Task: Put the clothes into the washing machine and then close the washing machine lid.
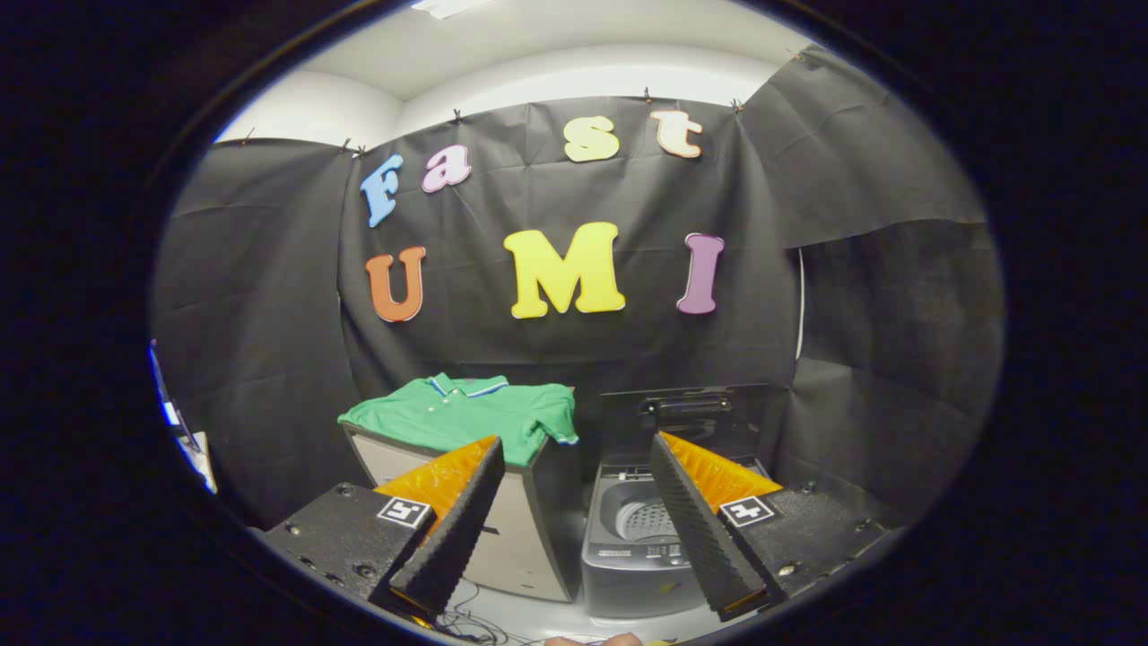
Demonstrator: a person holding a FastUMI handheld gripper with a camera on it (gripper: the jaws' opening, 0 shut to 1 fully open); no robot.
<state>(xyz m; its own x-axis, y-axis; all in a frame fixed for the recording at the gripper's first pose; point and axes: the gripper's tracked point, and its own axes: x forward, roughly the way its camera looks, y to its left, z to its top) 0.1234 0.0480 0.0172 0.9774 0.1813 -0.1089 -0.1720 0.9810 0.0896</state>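
Observation:
A green polo shirt (466,414) lies folded on top of a beige cabinet (516,538), beyond my left finger. To its right stands a small grey top-loading washing machine (628,561) with its dark lid (691,417) raised upright and the drum (647,520) showing. My gripper (574,444) is open, fingers spread wide, nothing between them. It hangs well back from both the shirt and the machine.
Black cloth walls close the booth behind and on both sides. Cables (466,619) lie on the pale floor in front of the cabinet. A bit of a hand (592,640) shows below the fingers.

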